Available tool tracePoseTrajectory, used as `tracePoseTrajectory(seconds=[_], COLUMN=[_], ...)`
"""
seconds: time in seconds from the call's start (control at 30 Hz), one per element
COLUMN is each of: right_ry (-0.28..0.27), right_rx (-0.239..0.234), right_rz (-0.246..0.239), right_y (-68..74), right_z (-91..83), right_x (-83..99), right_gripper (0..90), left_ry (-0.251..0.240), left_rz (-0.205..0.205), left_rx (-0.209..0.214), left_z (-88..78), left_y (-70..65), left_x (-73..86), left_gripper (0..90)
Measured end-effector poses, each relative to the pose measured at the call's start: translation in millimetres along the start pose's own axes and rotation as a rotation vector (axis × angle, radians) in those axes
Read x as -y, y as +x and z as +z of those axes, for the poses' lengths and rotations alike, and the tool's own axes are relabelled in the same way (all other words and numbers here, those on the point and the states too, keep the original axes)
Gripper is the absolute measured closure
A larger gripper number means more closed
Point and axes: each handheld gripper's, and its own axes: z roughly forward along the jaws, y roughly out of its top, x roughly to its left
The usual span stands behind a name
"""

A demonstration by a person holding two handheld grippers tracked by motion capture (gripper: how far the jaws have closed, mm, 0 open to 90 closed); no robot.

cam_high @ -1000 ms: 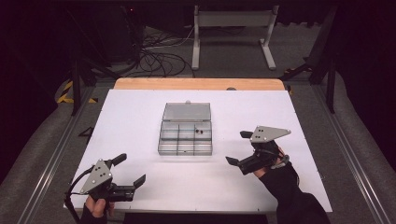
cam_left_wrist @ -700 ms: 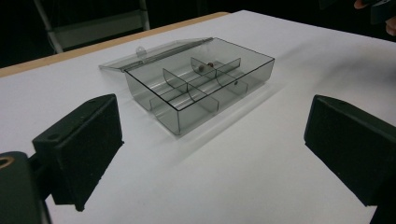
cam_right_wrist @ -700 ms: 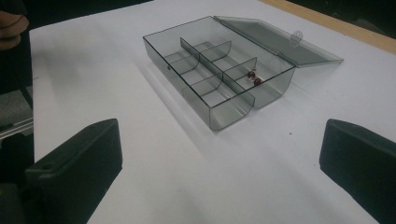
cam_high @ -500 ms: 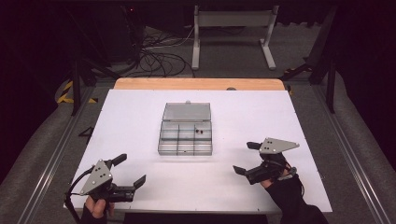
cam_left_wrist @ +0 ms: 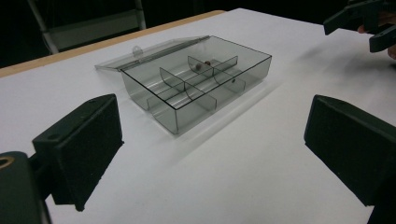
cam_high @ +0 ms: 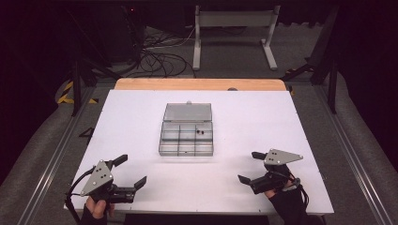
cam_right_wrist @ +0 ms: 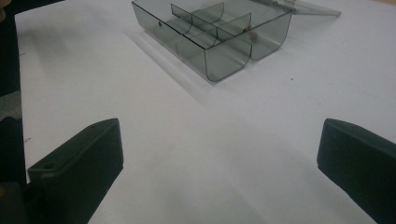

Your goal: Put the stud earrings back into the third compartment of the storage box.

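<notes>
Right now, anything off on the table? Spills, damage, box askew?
Nothing stands out. The clear compartment box sits square on the white table with its lid folded open flat behind it. Small dark bits lie inside one compartment. Both grippers, left and right, are open, clear of it.

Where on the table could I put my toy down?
The white table is bare left and right of the clear plastic compartment box, and between the left gripper and right gripper. Only the middle, around the box, is taken.

Small dark bits [cam_high: 200, 131] in the compartment box [cam_high: 186, 149] are too tiny to identify.
</notes>
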Motion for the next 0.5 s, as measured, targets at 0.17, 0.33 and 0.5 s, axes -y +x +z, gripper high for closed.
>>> tracePoseTrajectory(seconds=[0.17,0.33,0.5], right_ry=[0.038,0.039,0.022], right_rx=[0.012,0.04,0.038], right_rz=[0.007,-0.027,-0.029], right_y=[-4.7,-2.9,-3.2], right_z=[4.6,2.3,-0.8], right_x=[2.7,-1.6,-2.4], right_gripper=[1.0,1.0,1.0], left_ry=[0.007,-0.005,0.003], left_rz=[-0.007,-0.018,-0.009], left_rx=[0.007,0.012,0.009], left_z=[1.9,0.4,1.7], left_y=[4.8,8.1,6.2], left_x=[1.8,2.7,2.9], left_gripper=[4.9,4.9,4.9])
